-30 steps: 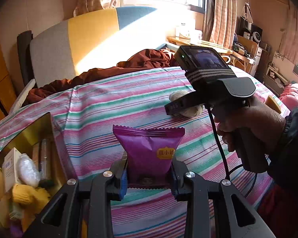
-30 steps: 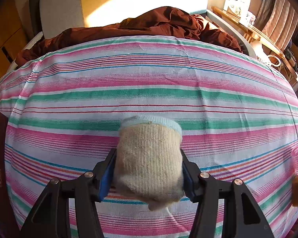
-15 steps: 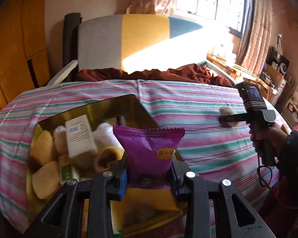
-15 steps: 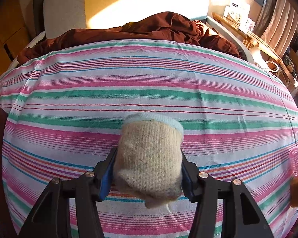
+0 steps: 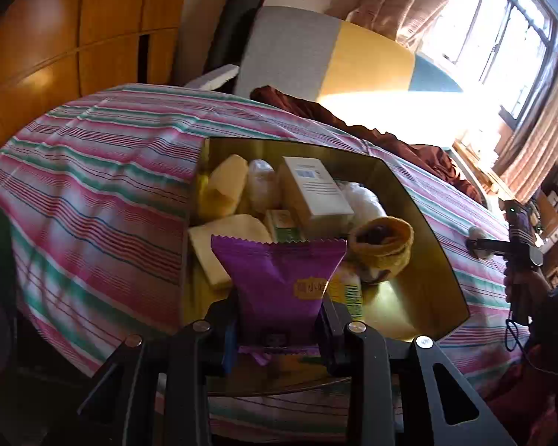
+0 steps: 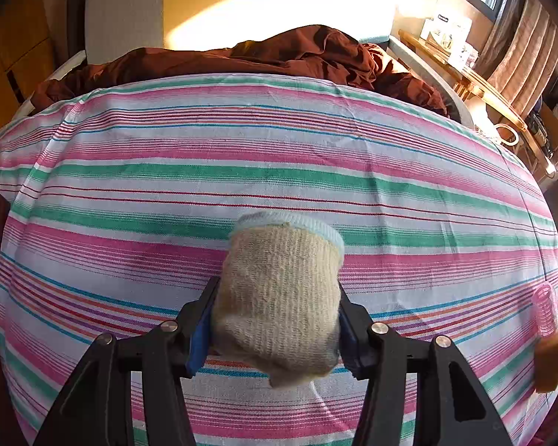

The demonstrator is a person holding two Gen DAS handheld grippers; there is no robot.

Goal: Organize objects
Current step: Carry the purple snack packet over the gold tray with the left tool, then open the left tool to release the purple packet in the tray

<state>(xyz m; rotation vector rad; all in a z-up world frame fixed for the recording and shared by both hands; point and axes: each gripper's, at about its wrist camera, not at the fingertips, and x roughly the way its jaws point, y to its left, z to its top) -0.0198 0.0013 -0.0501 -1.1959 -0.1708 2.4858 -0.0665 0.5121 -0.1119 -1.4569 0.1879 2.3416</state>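
My left gripper [image 5: 279,329] is shut on a purple snack packet [image 5: 281,278] and holds it above the near part of a gold box [image 5: 433,256]. Inside the box lie a white carton [image 5: 314,189], yellow sponges [image 5: 227,184] and a rolled yellow sock [image 5: 385,247]. My right gripper [image 6: 275,329] is shut on a rolled beige sock [image 6: 279,297] with a pale blue cuff, just over the striped bedspread [image 6: 241,156]. In the left wrist view that right gripper [image 5: 478,245] shows far right in a person's hand, with the sock in it.
A pink hair roller [image 6: 545,306] and a brown block [image 6: 550,358] lie at the bed's right edge. A maroon blanket [image 6: 279,55] is bunched at the headboard. Wooden wardrobes [image 5: 74,37] stand at left, a cluttered desk [image 6: 465,70] at right.
My left gripper has swung left with the purple packet, from over bare bedspread to over the gold box, and the view has rolled. The right gripper and its sock have stayed put.
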